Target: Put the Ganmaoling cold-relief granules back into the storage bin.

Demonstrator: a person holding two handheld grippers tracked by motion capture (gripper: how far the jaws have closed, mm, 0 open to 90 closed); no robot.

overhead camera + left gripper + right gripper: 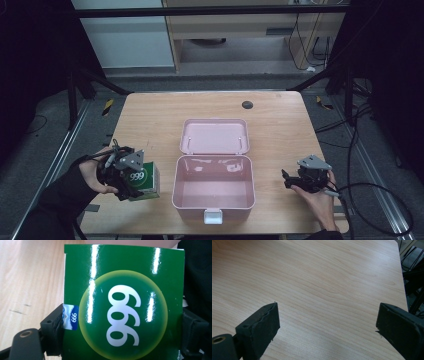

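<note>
A green box marked "999" [145, 181] stands at the table's left front, just left of the pink case. My left gripper [131, 184] is shut on it, and in the left gripper view the green box [125, 305] sits squeezed between both black jaws. An open pink case [213, 188] lies at the table's middle front with its lid [215, 136] folded back flat; nothing is inside. My right gripper [290, 179] rests at the right front, open. Its jaws stand wide apart over bare wood in the right gripper view [327, 332].
The wooden table [150, 120] has a dark round grommet [247, 104] near its far edge. The case's white latch [213, 216] faces the front edge. Cables [372, 190] trail off the right side onto the floor.
</note>
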